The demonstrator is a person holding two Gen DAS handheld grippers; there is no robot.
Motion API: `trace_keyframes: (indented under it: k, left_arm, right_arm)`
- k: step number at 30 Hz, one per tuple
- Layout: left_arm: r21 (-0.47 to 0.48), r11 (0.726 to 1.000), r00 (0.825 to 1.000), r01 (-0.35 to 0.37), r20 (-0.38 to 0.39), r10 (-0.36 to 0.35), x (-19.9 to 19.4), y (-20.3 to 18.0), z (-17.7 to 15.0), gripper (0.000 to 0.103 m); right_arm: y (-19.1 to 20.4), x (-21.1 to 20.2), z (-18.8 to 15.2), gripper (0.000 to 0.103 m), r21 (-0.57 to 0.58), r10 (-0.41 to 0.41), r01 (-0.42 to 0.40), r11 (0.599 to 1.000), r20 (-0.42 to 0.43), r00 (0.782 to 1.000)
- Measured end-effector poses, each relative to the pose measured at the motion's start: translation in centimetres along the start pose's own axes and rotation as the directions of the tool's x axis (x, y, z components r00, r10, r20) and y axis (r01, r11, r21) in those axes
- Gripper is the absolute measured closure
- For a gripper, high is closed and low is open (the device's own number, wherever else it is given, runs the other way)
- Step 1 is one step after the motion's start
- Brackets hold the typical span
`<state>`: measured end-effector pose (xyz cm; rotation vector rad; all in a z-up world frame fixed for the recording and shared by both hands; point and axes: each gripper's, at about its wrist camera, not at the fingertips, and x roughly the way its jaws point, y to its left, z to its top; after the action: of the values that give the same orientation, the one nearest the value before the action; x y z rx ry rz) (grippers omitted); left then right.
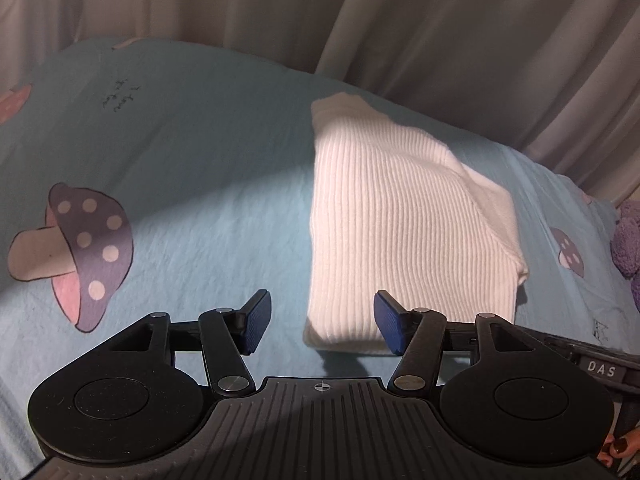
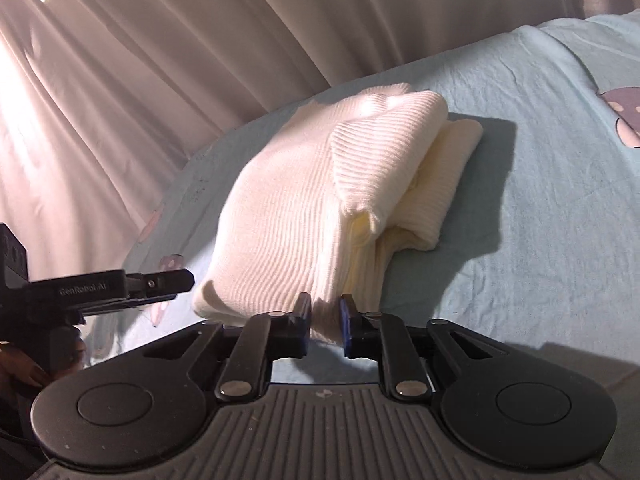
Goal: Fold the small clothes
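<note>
A white ribbed knit garment [image 1: 400, 216] lies folded into a thick oblong on the light-blue bed sheet [image 1: 208, 168]. My left gripper [image 1: 322, 320] hovers open over its near left corner, and its blue pads [image 1: 256, 320] press on nothing. In the right wrist view the same garment [image 2: 312, 184] shows stacked layers at its right end. My right gripper [image 2: 326, 318] is shut on a pinch of the garment's near edge, with white fabric between its pads. The left gripper [image 2: 176, 282] shows side-on at the left of that view.
The sheet carries mushroom prints [image 1: 88, 248]. Pale curtains [image 1: 440, 32] hang close behind the bed's far edge. A purple plush thing [image 1: 626, 240] sits at the right edge. A hand with dark nails [image 1: 620, 448] holds the right gripper's black body [image 1: 592, 364].
</note>
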<state>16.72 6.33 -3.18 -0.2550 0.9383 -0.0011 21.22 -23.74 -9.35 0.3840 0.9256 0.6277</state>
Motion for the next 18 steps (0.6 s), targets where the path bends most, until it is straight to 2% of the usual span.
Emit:
trace_keyframes:
  k: [3,7,10,16,18]
  left_arm:
    - [0.006,0.999,0.999,-0.044,-0.019,0.044,1.8,-0.8,0.0,0.041]
    - [0.023,0.994,0.993,-0.106,-0.052,0.107,3.6,-1.1,-0.3,0.038]
    - [0.042,0.990,0.989,-0.137,-0.041,0.139,3.8,-1.2,-0.5,0.030]
    - [0.082,0.987,0.990,-0.138,-0.020,0.141,3.7,-1.1,-0.9,0.027]
    - [0.096,0.986,0.990,-0.134,-0.019,0.136,3.6,-1.0,-1.0,0.026]
  right_arm:
    - [-0.7,0.2,0.2,0.094,0.013,-0.042,0.042,0.999,-0.015,0.999]
    - [-0.4,0.5,0.4,0.094,-0.040,-0.071,0.070,0.997,-0.033,0.997]
    - [0.2,0.8,0.5,0.092,-0.097,-0.111,0.107,0.990,-0.035,0.993]
    - [2.1,0.7,0.1,0.085,-0.194,-0.230,0.225,0.955,-0.007,0.973]
    - [2.8,0.4,0.0,0.082,-0.199,-0.285,0.280,0.939,0.005,0.958]
